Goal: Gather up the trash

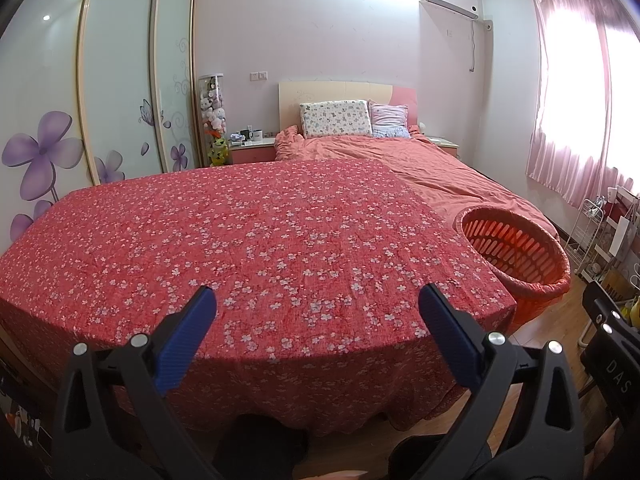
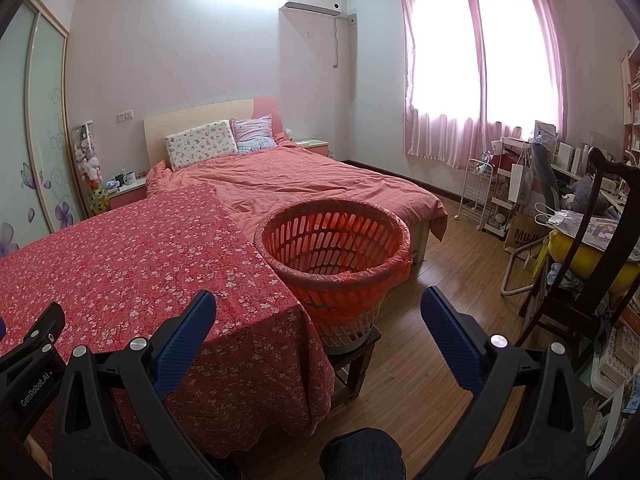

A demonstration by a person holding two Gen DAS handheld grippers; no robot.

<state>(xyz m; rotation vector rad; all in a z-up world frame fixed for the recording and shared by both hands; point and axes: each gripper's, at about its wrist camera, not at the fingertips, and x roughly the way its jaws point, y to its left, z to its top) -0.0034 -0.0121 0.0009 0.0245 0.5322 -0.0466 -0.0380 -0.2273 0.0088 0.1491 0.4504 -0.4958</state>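
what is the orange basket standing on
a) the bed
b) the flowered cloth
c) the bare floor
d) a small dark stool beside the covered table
d: in the right wrist view the orange basket sits on a small dark stool, its legs on the wood floor, right next to the edge of the flowered cloth.

bed (image 2: 304,184) | pink curtains (image 2: 480,64) | wood floor (image 2: 432,320) | white walls (image 2: 180,48)

"DAS" shows on the right gripper (image 1: 616,364); "GenRobot.AI" on the left gripper (image 2: 34,388); "MUJI" on a paper bag (image 2: 522,236).
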